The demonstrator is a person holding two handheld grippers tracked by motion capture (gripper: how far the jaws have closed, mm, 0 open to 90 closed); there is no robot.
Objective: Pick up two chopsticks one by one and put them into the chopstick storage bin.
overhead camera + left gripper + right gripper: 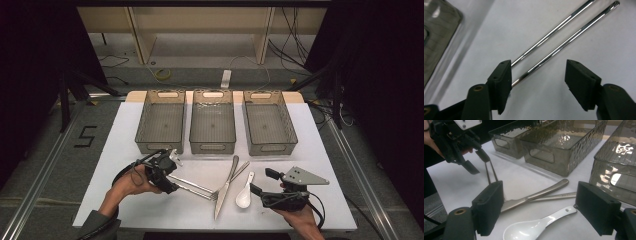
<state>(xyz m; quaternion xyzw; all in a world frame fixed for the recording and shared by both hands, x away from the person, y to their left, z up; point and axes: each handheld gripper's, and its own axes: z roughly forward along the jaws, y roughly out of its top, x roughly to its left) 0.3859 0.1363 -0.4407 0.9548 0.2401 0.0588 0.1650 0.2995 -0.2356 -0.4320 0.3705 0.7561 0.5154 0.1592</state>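
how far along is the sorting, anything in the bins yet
Nothing is sorted yet: all three bins look empty. In hand: the left gripper is open around the ends of the metal chopsticks, not yet closed. The right gripper hangs open over the white spoon. Left to do: chopsticks, spoon, knife and fork all lie on the table.

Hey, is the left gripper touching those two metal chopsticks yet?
Cannot tell. In the left gripper view the left gripper is open over the chopsticks, which run under one pad; whether that pad rests on them is hidden.
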